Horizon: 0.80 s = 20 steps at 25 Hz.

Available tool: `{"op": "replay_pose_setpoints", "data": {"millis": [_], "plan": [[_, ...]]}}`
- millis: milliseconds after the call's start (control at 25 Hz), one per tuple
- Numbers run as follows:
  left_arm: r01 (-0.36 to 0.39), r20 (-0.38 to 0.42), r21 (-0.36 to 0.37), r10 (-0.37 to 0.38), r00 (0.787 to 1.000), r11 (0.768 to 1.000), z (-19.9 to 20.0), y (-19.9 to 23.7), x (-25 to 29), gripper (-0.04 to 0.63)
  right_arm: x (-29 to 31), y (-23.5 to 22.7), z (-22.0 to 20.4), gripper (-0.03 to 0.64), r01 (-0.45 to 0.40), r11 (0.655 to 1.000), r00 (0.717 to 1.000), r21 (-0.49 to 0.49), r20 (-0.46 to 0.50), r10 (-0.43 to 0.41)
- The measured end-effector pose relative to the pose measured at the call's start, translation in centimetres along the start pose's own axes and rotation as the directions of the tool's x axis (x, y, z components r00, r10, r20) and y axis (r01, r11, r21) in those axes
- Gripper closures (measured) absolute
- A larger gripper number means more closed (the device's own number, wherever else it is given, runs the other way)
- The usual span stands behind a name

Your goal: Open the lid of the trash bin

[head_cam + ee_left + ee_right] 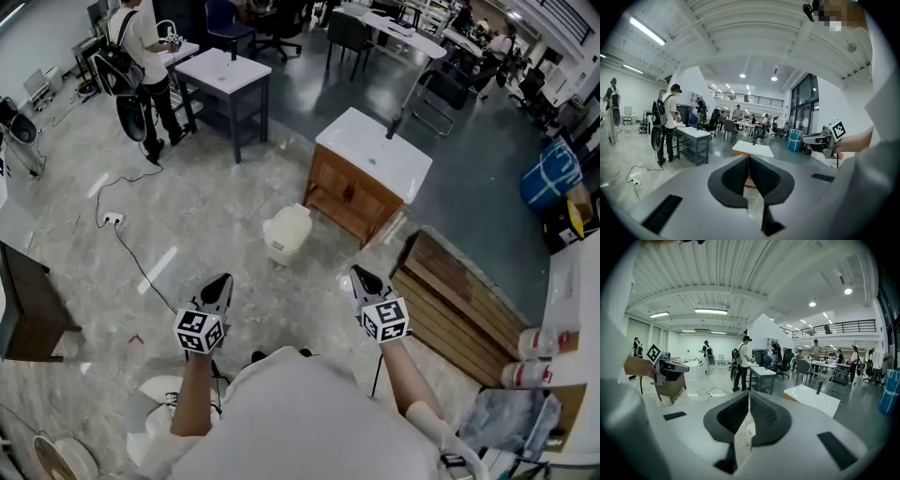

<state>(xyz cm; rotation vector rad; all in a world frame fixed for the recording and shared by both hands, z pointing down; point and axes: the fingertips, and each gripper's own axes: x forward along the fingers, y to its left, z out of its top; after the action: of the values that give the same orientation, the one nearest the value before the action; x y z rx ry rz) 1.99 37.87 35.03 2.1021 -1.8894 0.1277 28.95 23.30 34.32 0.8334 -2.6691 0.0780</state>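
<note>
Ahead of both tools (221,281) (362,275), trash bin (287,232).

Trash bin (287,234): in the right gripper view only a pale sliver of it shows, the rest masked by the closed jaws of the right gripper (749,393). In the head view, the dark cabinet (28,300) is cut by the left edge, and the far desks are too small to read.
</note>
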Motion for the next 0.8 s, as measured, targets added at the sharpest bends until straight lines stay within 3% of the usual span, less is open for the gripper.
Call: {"op": "replay_pose_setpoints", "data": {"millis": [800], "plan": [[0.061,-0.014,0.001,-0.061,0.998,0.998,-0.8,3.6,-3.0,0.577,0.9,5.2,0.3,0.578,0.052,0.998,0.999,0.028,-0.016,-0.051]]}}
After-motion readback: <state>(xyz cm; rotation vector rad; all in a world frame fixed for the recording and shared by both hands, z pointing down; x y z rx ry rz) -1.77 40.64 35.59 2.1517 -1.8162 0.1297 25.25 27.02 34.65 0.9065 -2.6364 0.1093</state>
